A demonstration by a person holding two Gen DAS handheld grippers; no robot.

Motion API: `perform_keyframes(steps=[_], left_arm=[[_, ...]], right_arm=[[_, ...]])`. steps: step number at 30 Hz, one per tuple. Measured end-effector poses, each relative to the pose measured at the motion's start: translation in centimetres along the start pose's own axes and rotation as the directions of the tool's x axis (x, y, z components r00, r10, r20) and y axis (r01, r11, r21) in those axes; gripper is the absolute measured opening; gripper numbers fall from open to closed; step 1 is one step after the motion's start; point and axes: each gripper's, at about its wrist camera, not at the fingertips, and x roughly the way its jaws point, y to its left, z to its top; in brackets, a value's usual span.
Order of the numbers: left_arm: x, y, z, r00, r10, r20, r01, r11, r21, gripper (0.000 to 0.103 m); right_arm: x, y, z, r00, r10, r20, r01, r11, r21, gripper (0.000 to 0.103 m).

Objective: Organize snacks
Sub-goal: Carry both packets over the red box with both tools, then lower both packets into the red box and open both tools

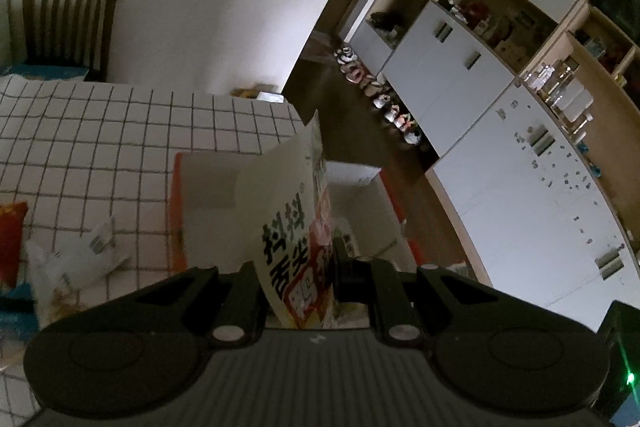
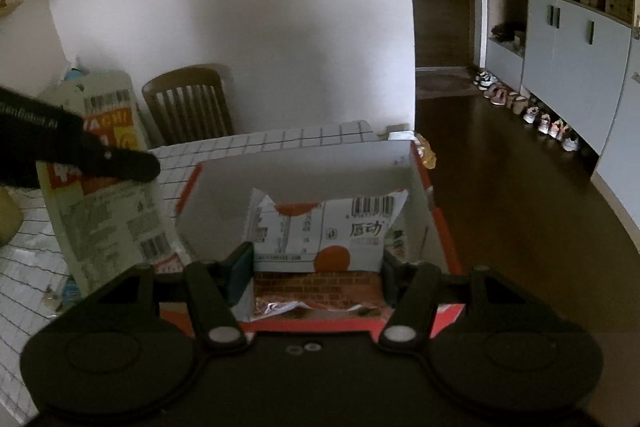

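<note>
My left gripper [image 1: 296,259] is shut on a tall white snack bag [image 1: 280,211] with black characters and a red patch. The bag stands upright over an orange cardboard box [image 1: 208,187] with white inner walls. From the right wrist the same left gripper [image 2: 136,167] shows at the left, clamping that bag [image 2: 112,219] by its barcode side beside the box [image 2: 440,227]. My right gripper [image 2: 316,267] has its jaws apart, and a white-and-orange packet [image 2: 320,227] spans them, pressed on both sides, over the box. A brown-orange packet [image 2: 316,287] lies below it in the box.
The box sits on a table with a checked cloth [image 1: 100,131] near its right edge. A red bag [image 1: 12,239] and a clear plastic bag [image 1: 80,259] lie at the left. A wooden chair [image 2: 188,103] stands behind. Dark floor, shoes [image 2: 532,115] and cabinets [image 2: 576,39] are on the right.
</note>
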Motion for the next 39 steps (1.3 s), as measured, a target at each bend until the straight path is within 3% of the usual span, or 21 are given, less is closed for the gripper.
perform_keyframes(steps=[9,21,27,39], left_arm=[[6.0,-1.2,1.2,0.999,-0.014,-0.034,0.014,1.0,-0.008,0.013],[12.6,-0.6,1.2,0.994,0.051,-0.1,-0.054,0.998,-0.027,0.013],[14.7,0.4,0.8,0.986,0.095,-0.135,-0.103,0.993,-0.052,0.013],[16.2,0.3,0.0,0.969,0.157,-0.189,-0.161,0.987,-0.01,0.013]], right_arm=[[3.4,-1.3,0.6,0.997,-0.022,-0.068,0.019,0.999,-0.033,0.061],[7.6,-1.5,1.0,0.986,-0.037,-0.165,0.024,0.996,-0.081,0.062],[8.6,-1.5,0.7,0.979,-0.024,-0.202,0.004,0.995,-0.097,0.062],[10.3,-2.0,1.4,0.972,-0.014,-0.237,-0.011,0.995,-0.104,0.067]])
